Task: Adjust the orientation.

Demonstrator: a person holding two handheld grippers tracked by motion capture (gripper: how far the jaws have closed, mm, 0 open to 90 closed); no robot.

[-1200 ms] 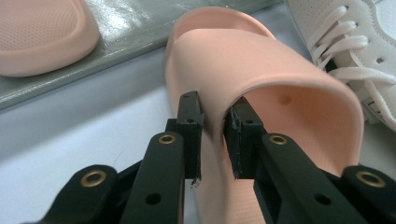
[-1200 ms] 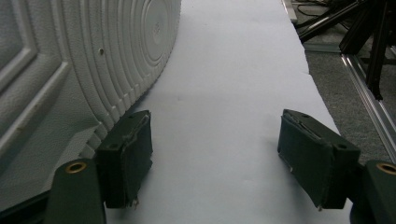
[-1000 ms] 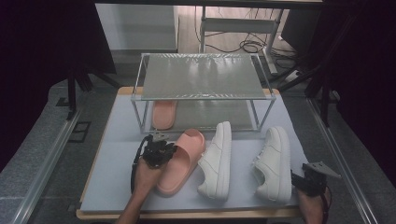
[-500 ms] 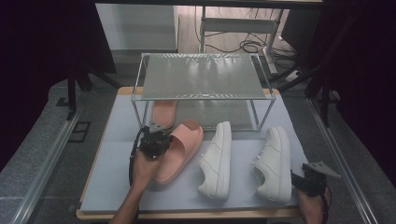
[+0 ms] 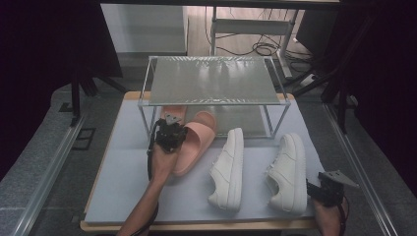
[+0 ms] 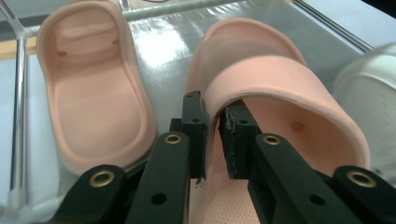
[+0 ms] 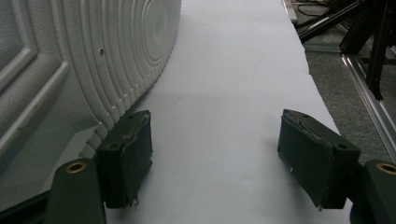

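The held slipper [image 6: 280,112] is lying toe-first at the front edge of the rack [image 5: 212,83], its toe passing under the glass shelf and its heel out on the worktop [image 5: 123,182], just beside the other slipper [image 6: 93,107] that is already lying on the rack's lower level. The left tool [image 6: 212,135] is pinching the near edge of the slipper's strap, one jaw outside and one inside, so it is gripping the slipper. The likely trouble from here is the strap: it is soft, and the grip is taking in little more than its rim, so a push forward could be folding the strap or letting it slide out of the jaws, leaving the slipper askew against its mate or against the rack's front post. The nearer sneaker [image 5: 227,167] is lying close on the other side, and a sideways swing could be nudging it. The left forearm is reaching forward and slightly inward from the worktop's near edge, tool pointing at the rack. The right tool [image 7: 215,154] is resting low at the near right corner beside the second sneaker [image 7: 70,70], jaws standing wide apart and holding nothing.
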